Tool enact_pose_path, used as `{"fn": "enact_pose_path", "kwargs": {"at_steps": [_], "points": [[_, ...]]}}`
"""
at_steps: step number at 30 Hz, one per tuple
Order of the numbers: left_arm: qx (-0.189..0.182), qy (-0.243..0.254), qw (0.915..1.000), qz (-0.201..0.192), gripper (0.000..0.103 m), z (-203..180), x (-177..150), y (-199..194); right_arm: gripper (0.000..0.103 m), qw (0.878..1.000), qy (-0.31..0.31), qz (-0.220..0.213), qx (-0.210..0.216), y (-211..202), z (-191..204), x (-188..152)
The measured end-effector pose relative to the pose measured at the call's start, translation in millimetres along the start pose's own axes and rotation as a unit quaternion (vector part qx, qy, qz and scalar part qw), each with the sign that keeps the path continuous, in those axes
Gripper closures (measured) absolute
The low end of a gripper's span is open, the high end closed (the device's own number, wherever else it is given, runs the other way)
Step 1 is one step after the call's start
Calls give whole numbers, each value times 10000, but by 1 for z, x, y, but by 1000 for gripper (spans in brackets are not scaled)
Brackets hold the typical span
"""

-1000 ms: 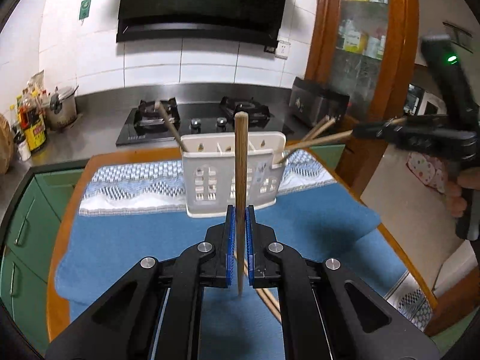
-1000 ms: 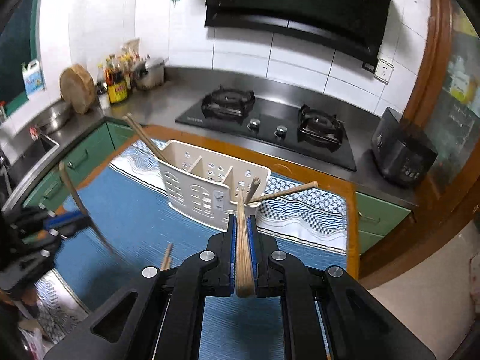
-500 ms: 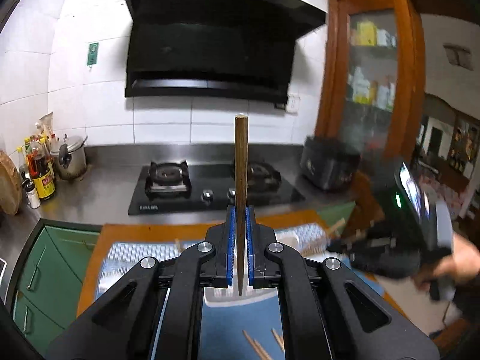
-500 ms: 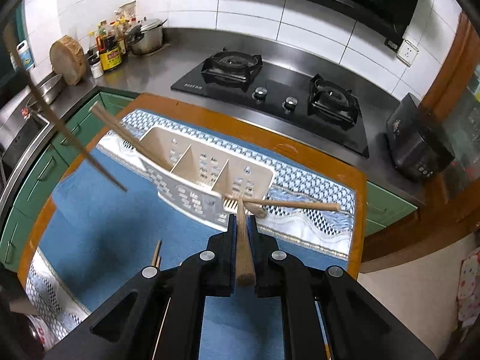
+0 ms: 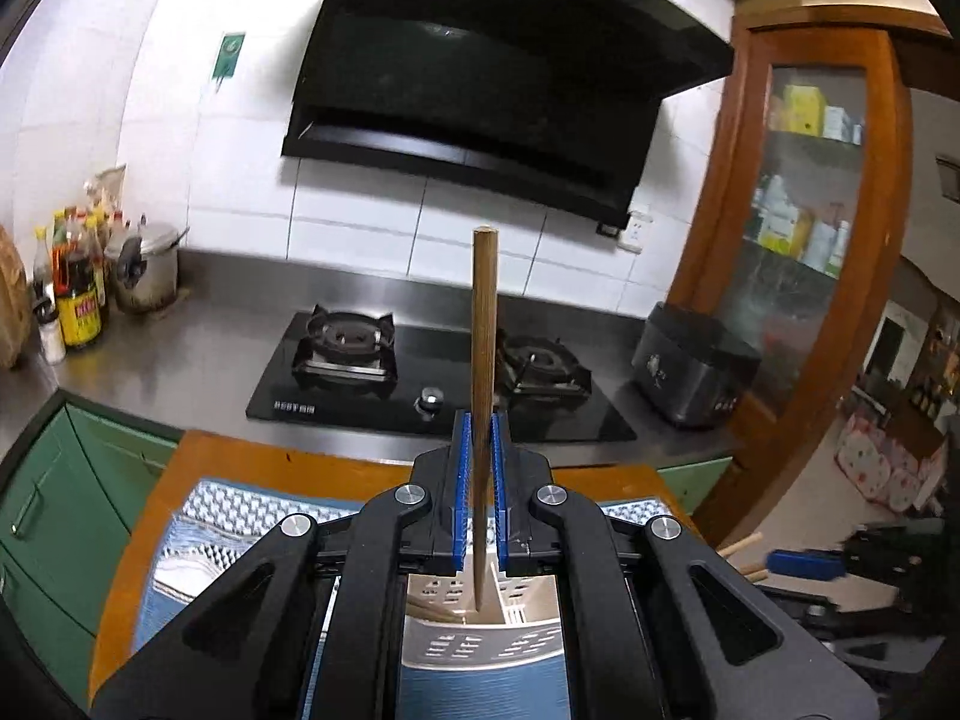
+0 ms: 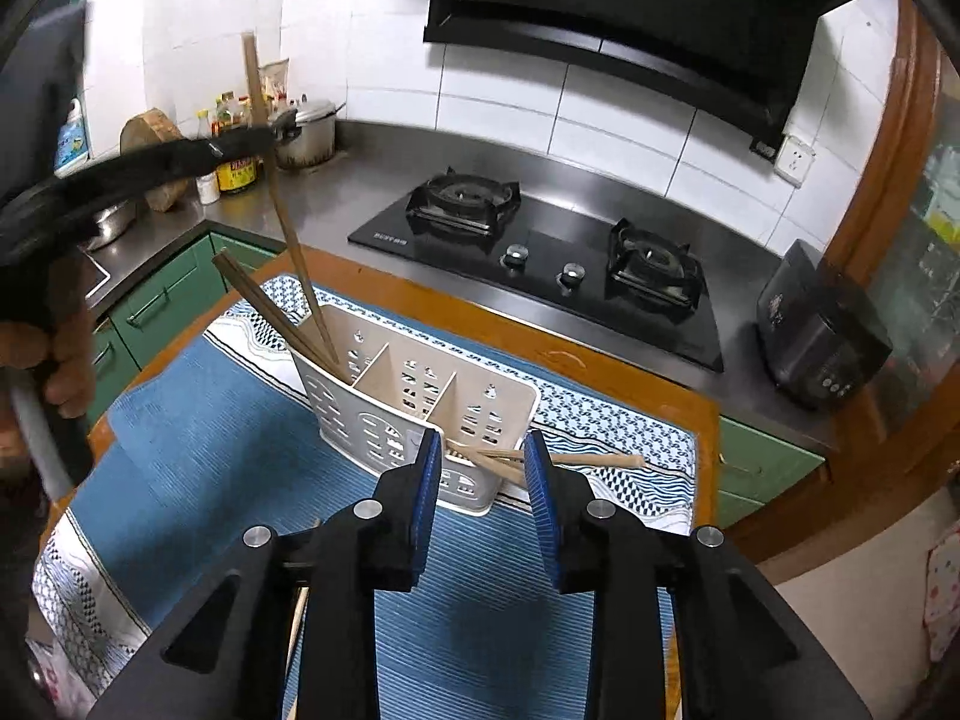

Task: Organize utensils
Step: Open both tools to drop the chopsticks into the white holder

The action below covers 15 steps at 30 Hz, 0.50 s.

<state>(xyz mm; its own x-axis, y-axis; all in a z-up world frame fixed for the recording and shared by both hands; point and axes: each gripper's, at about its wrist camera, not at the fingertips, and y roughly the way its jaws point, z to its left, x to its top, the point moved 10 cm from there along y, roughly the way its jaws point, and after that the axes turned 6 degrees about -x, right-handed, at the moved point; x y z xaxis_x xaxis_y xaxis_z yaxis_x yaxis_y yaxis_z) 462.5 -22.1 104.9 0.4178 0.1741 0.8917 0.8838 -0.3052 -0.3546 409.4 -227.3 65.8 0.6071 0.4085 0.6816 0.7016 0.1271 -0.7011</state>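
Observation:
A white slotted utensil holder (image 6: 420, 414) stands on a blue mat (image 6: 228, 456). My left gripper (image 5: 480, 480) is shut on a wooden chopstick (image 5: 483, 360), held upright with its lower tip inside the holder (image 5: 480, 630); in the right wrist view the same chopstick (image 6: 282, 210) slants down into the holder's left compartment beside another one (image 6: 264, 309). My right gripper (image 6: 483, 480) is open and empty, just in front of the holder's right compartment, where several chopsticks (image 6: 552, 459) stick out to the right.
A gas hob (image 6: 540, 258) and steel counter lie behind the table. Bottles and a pot (image 6: 306, 132) stand at the back left, a black appliance (image 6: 822, 330) at the right. Loose chopsticks (image 6: 297, 618) lie on the mat under my right gripper.
My right gripper has opened and let its chopstick go into the holder's right compartment. My left gripper has carried its chopstick over the holder and lowered its tip into the left compartment.

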Motion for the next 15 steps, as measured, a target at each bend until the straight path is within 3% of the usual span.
{"fn": "enact_pose_path", "kwargs": {"at_steps": [7, 15], "points": [[88, 119, 9994, 316, 98, 4, -26, 14, 75, 9994, 115, -148, 283, -14, 16, -36], [99, 359, 9991, 208, 84, -11, -26, -14, 75, 9982, 226, 18, 561, -25, 59, -114]]}}
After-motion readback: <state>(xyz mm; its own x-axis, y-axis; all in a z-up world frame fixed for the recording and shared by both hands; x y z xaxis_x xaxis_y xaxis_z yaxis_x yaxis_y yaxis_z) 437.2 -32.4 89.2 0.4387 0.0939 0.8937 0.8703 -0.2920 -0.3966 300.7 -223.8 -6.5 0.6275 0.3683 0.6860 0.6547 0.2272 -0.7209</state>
